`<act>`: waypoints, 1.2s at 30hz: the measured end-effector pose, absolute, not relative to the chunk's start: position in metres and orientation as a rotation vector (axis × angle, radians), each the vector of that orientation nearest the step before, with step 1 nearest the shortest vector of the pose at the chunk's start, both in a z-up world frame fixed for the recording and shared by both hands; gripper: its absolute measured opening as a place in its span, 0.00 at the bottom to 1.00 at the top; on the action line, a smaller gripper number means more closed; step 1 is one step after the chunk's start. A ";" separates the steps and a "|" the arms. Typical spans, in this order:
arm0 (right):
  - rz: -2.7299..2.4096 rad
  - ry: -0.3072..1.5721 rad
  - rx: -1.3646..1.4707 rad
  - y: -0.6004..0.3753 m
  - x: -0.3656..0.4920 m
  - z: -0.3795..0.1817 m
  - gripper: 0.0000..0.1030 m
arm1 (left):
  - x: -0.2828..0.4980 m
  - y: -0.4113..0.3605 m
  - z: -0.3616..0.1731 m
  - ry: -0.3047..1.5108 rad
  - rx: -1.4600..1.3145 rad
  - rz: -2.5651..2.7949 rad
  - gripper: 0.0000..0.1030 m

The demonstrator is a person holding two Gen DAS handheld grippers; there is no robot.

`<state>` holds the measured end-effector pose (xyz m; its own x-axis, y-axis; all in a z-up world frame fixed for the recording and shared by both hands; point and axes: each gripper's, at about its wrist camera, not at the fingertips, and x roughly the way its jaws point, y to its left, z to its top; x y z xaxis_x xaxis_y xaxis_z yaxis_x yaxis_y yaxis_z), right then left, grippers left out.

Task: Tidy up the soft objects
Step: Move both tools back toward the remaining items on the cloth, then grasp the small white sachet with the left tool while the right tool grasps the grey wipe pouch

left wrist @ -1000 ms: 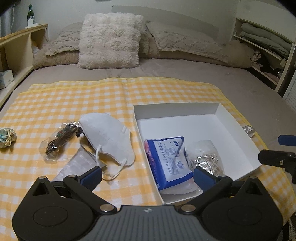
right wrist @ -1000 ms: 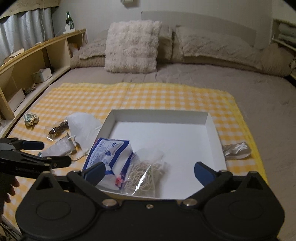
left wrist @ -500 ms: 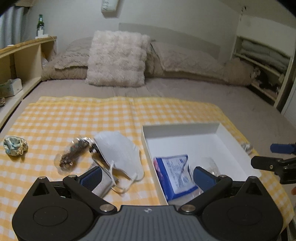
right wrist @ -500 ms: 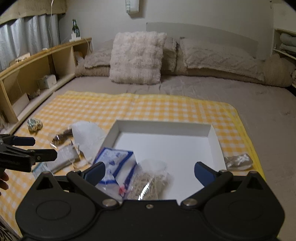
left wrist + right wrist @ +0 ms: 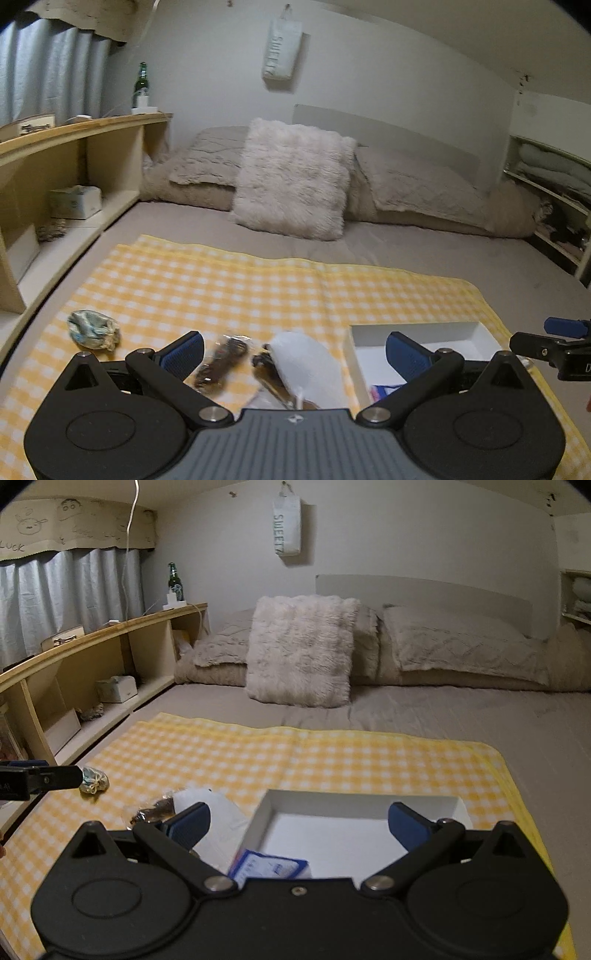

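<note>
1. Both cameras have tilted upward since a second ago: the box (image 5: 354, 801) now sits low in each view, and the wall and its hanging pouch (image 5: 281, 51) have come into sight.
2. Box: white, open-topped, lying on a yellow checked cloth (image 5: 229, 291) spread over the bed (image 5: 480, 720).
3. Inside the box, near its left wall, lies a blue and white packet (image 5: 269, 866), partly hidden by the gripper body.
4. Left of the box, just beside it on the cloth, lies a white mask (image 5: 306, 363).
5. Left of the mask lies a clear bag of dark items (image 5: 221, 363); the view is blurred, so I cannot tell what they are.
6. Farther left of the box, well apart, lies a small crumpled greenish bundle (image 5: 94, 329).
7. Left gripper (image 5: 293, 350): jaws spread wide, gripping nothing, held above the mask and the box's left edge.
8. Right gripper (image 5: 300, 823): jaws spread wide and empty, held above the box.
9. Beyond the box, at the head of the bed, a fluffy cushion (image 5: 301, 648) leans on beige pillows (image 5: 458, 642).
10. Left of the box, along the bed, runs a wooden shelf (image 5: 85, 653) with a green bottle (image 5: 173, 578) on top.
</note>
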<state>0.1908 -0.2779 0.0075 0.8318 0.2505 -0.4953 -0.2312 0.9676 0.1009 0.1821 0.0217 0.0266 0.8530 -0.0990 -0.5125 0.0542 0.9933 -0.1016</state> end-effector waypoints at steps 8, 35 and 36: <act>0.269 0.519 0.066 -0.240 0.214 0.011 1.00 | 0.191 0.048 0.009 0.611 -0.010 -0.025 1.00; 0.428 0.665 0.001 -0.135 0.269 -0.037 1.00 | 0.211 0.028 -0.136 1.105 0.317 -0.220 1.00; 0.440 0.688 0.003 -0.131 0.272 -0.040 1.00 | 0.210 0.025 -0.139 1.103 0.346 -0.220 1.00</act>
